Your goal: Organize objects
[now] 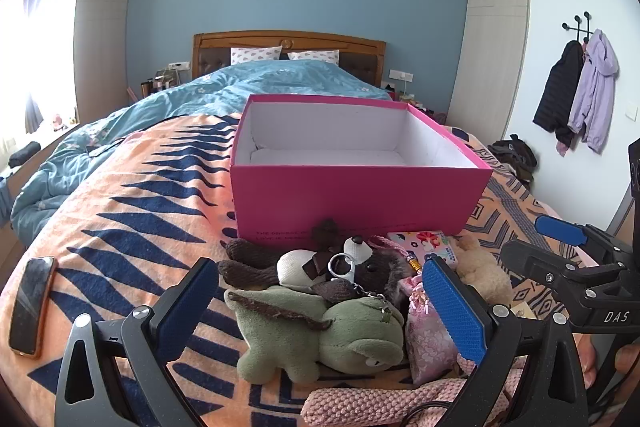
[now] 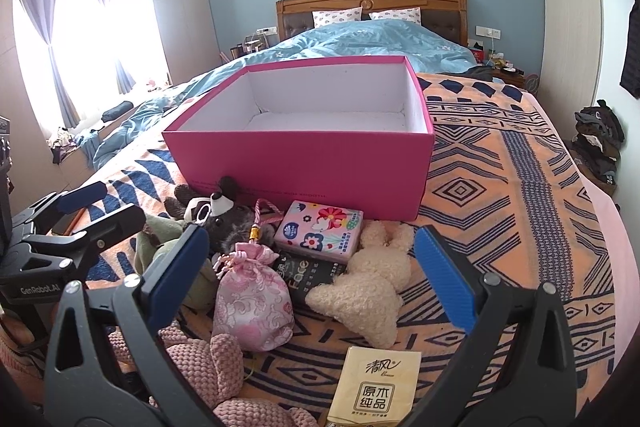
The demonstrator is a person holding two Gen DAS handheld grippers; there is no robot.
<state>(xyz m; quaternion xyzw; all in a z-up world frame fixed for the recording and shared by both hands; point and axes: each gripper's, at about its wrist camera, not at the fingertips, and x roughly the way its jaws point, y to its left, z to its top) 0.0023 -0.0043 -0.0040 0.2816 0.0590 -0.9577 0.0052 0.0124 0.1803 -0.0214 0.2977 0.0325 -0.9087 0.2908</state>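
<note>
An open, empty pink box [image 1: 352, 195] [image 2: 304, 163] stands on the patterned bedspread. In front of it lies a heap of small things: a green plush [image 1: 320, 335], a brown and white plush with a key ring [image 1: 320, 271], a pink brocade pouch [image 2: 250, 303], a floral tissue pack [image 2: 320, 231], a black "Face" pack [image 2: 308, 275], a cream plush [image 2: 368, 287], a pink knitted plush [image 2: 208, 367] and a yellow tissue pack [image 2: 376, 391]. My left gripper [image 1: 320, 303] is open above the green plush. My right gripper [image 2: 316, 271] is open above the pouch and cream plush.
A phone [image 1: 32, 305] lies on the bedspread at the left. A blue duvet [image 1: 224, 91] and pillows cover the far half of the bed. Clothes are piled right of the bed [image 2: 598, 147]. Jackets hang on the right wall [image 1: 576, 91].
</note>
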